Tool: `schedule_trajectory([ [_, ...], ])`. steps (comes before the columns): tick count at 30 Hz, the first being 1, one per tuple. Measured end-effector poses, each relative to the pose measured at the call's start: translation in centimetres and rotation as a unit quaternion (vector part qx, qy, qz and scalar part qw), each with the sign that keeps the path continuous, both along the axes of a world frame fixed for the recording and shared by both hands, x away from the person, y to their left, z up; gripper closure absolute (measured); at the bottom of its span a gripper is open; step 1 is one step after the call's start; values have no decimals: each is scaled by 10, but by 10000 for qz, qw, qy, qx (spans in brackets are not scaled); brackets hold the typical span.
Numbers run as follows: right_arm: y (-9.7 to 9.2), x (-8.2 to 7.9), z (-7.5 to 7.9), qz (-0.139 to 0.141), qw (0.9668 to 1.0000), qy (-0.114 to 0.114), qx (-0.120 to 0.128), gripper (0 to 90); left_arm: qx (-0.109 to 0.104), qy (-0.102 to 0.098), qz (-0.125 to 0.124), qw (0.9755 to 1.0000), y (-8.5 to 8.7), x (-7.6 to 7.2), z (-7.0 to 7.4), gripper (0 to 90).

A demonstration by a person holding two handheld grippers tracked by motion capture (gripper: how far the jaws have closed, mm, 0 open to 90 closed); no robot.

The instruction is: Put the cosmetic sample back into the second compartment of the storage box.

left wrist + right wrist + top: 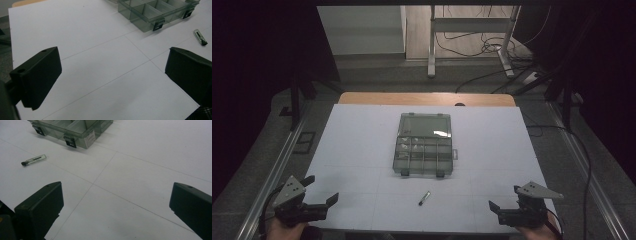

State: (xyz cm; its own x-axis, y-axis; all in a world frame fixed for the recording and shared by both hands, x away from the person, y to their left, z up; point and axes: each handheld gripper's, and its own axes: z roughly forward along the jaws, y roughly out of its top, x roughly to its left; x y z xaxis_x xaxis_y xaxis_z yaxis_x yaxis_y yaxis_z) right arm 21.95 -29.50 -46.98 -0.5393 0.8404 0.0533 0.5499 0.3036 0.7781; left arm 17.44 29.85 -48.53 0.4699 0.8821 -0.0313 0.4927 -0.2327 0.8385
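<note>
Both hand-held grippers, left (319, 192) & right (503, 200), released, empty. Best approach: right one straddles small tube (424, 198) w/ jaws across its width, near organizer box (424, 145).

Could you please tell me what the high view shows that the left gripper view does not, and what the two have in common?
The high view alone takes in the open lid of the compartment box, the right hand-held gripper and the floor with cables beyond the table. The left gripper view alone gives a close look along the left hand-held gripper, its jaws wide apart with nothing between them, and at the thin lines on the white surface. Both show the box's front latches, the small black-tipped tube lying in front of it, and the white tabletop.
</note>
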Motion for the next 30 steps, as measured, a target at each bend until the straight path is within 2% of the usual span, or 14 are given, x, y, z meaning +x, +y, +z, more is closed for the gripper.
schedule_trajectory([
  [15, 3, 2, -1, 164, 9998, 118, -69, 0, 2, 86, -6, 10000, 0, 2, 0, 20],
  [24, 4, 5, -2, 132, 9995, 262, -126, 7, -15, 116, -13, 9999, 1, 2, -1, 23],
  [30, 7, 5, -2, 287, 9991, 233, -196, 2, -29, 133, -5, 9999, 1, 2, -1, 23],
])
